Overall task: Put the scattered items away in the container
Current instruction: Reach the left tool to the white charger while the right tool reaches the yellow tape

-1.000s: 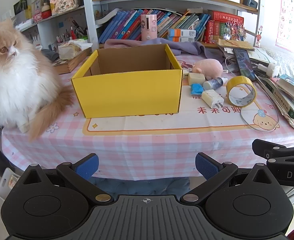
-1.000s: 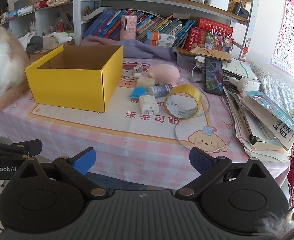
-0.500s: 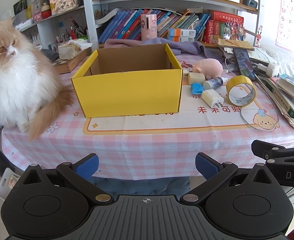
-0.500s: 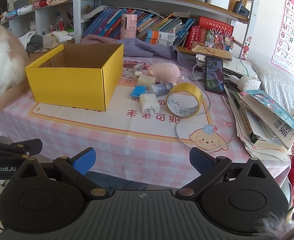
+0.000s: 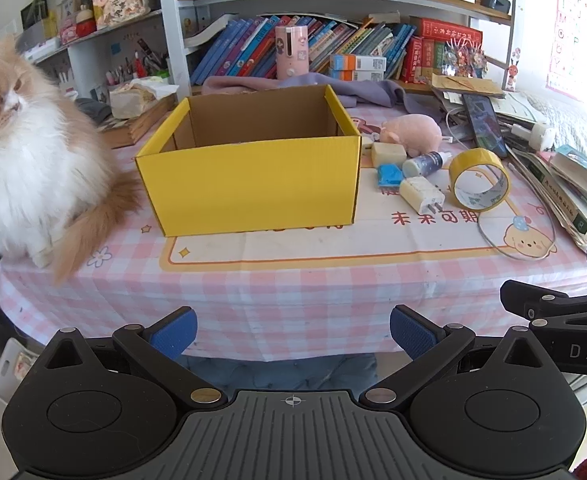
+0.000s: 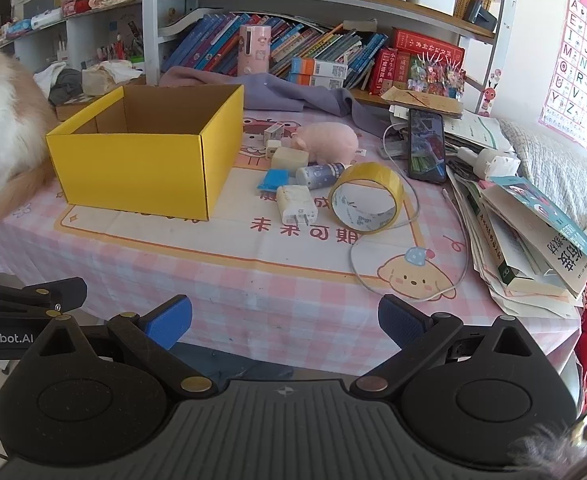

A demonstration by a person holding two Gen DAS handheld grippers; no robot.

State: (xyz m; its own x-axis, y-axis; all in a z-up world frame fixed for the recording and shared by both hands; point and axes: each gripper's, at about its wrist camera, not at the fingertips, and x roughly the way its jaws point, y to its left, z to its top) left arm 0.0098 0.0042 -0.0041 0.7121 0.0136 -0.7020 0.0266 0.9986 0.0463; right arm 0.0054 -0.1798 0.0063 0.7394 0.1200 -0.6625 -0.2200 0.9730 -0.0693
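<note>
Ahead of both grippers, past the near edge of the surface (image 5: pixel 293 280), stands the yellow box (image 5: pixel 253 184), open-topped and seemingly empty as far as either view looks in. It sits straight ahead of the left gripper (image 5: pixel 291 330) and ahead-left of the right gripper (image 6: pixel 285 318). Both grippers are released, blue pads spread wide, holding nothing, and both hover short of the surface's edge.

The scattered items cluster just beside the box's right wall, so they lie ahead-right of the left gripper but almost dead ahead of the right one. The right gripper therefore looks nearer and better lined up for a first pick. Largest is the pink pig toy (image 6: pixel 327 142), farthest back. Nearer stands the yellow tape roll (image 6: pixel 367 200) on its edge, its hole facing the gripper. Then comes the white charger plug (image 6: pixel 295 208), closest of all, its long axis running toward the gripper with prongs at the near end. Behind it the small bottle (image 6: pixel 319 174) lies on its side, crosswise, with the cream block (image 6: pixel 289 157) and blue eraser (image 6: pixel 274 180) beside it.

The right wrist view shows two small white pieces (image 6: pixel 273 136) tucked behind the box corner, mostly hidden from the left. The left view shows more of the cat (image 5: pixel 25 152) sitting to the left of the box, close enough that it could interfere.
</note>
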